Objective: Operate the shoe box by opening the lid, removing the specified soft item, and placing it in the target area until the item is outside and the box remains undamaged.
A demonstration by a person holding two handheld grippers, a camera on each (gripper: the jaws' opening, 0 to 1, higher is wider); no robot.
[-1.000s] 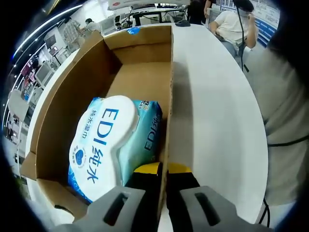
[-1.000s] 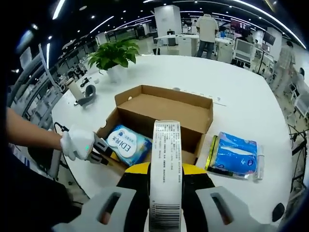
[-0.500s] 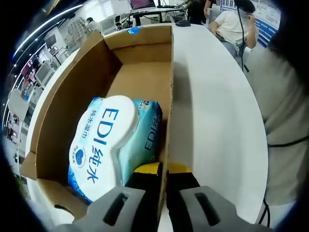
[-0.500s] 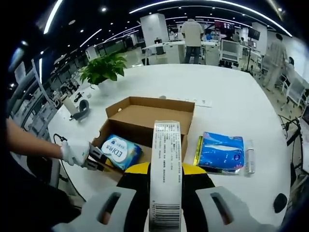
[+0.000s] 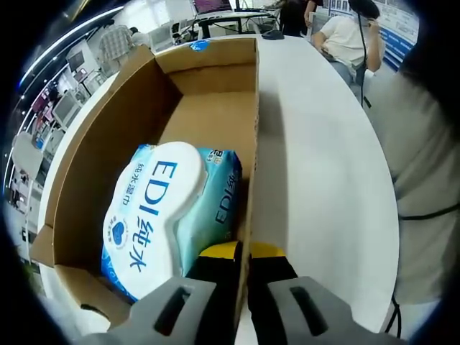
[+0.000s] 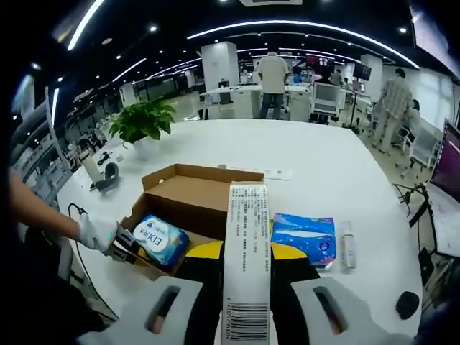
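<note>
Left gripper [image 5: 243, 260] pinching the shoe box [image 5: 205, 118] side wall; EDI wipes pack [image 5: 169, 215] inside, just left of those jaws, long axis along the box — right gripper [image 6: 246, 248] clamped on a labelled white carton [image 6: 246, 251], well apart.

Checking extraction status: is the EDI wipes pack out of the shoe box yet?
No. In the left gripper view the EDI wipes pack lies inside the open shoe box, with the left gripper clamped on the box's side wall.
</note>
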